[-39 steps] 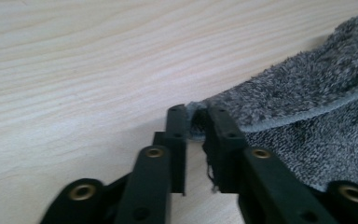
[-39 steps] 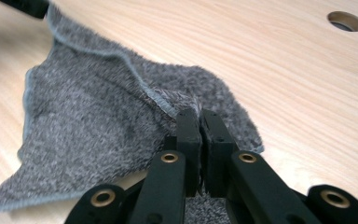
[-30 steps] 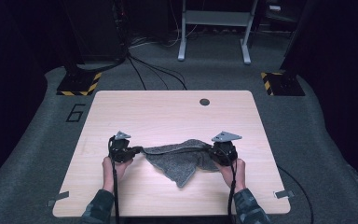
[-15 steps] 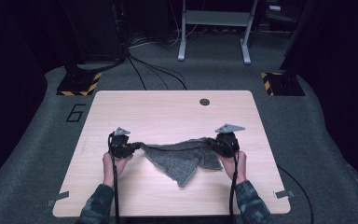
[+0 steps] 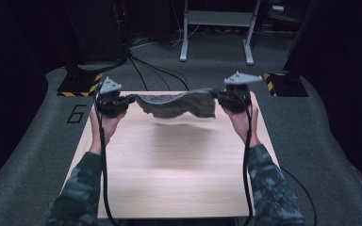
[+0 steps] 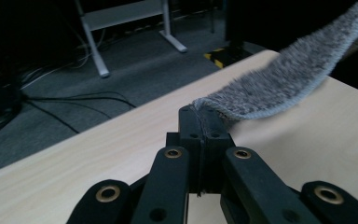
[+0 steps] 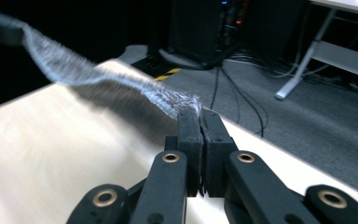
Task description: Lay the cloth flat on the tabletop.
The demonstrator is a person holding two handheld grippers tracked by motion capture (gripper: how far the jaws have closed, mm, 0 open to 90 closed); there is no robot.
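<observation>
A grey fuzzy cloth (image 5: pixel 176 103) hangs stretched in the air above the wooden table (image 5: pixel 179 174), sagging in the middle. My left gripper (image 5: pixel 128 100) is shut on the cloth's left corner; in the left gripper view the jaws (image 6: pixel 200 122) pinch the cloth (image 6: pixel 279 79), which runs up to the right. My right gripper (image 5: pixel 218 97) is shut on the opposite corner; in the right gripper view its jaws (image 7: pixel 199 122) clamp the cloth (image 7: pixel 98 74), which stretches away to the upper left. Both hands hold the grippers well above the tabletop.
Beyond the table lies grey carpet with black cables (image 5: pixel 155 70), a white metal stand (image 5: pixel 217 33) and yellow-black striped bases at left (image 5: pixel 82 84) and right (image 5: pixel 283 84). A "6" mark (image 5: pixel 77 113) is on the floor at left.
Both grippers rose with the cloth, lifting it off the table. It went from lying crumpled on the surface to hanging stretched between them.
</observation>
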